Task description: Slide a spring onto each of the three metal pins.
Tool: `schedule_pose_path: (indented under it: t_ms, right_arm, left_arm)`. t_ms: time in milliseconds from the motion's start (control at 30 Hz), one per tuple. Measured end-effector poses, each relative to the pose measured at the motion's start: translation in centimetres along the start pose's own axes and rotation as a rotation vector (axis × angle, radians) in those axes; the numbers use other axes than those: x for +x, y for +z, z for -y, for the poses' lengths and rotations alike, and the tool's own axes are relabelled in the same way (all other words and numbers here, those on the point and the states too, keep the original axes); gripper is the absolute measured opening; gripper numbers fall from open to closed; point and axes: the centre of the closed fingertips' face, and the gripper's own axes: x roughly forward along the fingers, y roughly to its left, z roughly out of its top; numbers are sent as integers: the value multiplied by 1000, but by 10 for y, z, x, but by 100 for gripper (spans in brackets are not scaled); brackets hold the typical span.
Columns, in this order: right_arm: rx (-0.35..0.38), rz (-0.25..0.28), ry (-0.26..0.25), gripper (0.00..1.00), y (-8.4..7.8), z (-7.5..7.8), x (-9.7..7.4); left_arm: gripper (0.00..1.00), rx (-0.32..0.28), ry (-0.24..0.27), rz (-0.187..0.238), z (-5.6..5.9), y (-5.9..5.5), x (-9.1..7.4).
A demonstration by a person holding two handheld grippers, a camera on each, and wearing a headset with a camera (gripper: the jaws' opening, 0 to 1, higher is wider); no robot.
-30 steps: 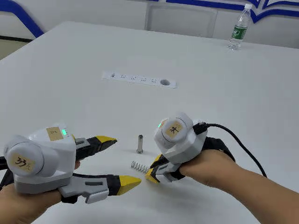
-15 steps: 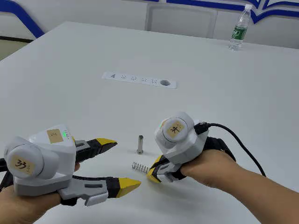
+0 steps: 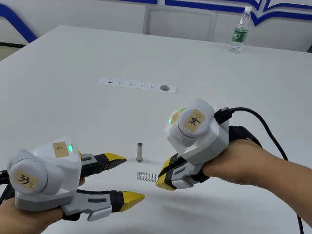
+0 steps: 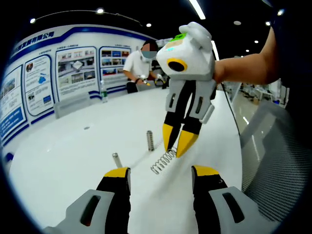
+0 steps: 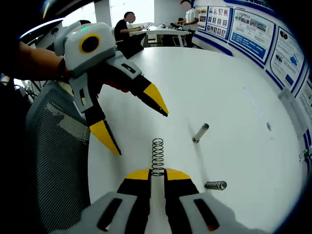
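Right gripper view tells it best: the right gripper has its jaws almost together, nipping one end of the spring. The rest of the coil sticks straight out ahead of the yellow tips. The spring sits just on the person's side of the upright pin, close to it but not touching. I cannot tell whether the free end of the spring rests on the table or hangs a shade above it.

A second pin is near the first, on the side closer to the right gripper. It seems to have coils wound round it, though it is too small to be sure.

Left of the pin, and a little nearer the person, is the left gripper. Its jaws are spread wide with nothing between them, and the tips point toward the spring without reaching it.

A black cable loops away from the back of the right gripper. Well beyond the pin a white power strip lies flat on the table. Farther beyond and off to the pin's right, a bottle stands upright near the table's far edge.
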Motion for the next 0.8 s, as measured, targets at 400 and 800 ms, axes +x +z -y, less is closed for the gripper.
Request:
schedule_pose_path:
  t_ms: [400,800]
  right_arm:
    - [-21,-44,67,11,4,-17,-9]
    - [-25,-51,85,11,10,-23,-14]
  left_arm:
    - [30,138,-53,-17,15,-1,8]
    - [13,195,-75,-18,19,-3,10]
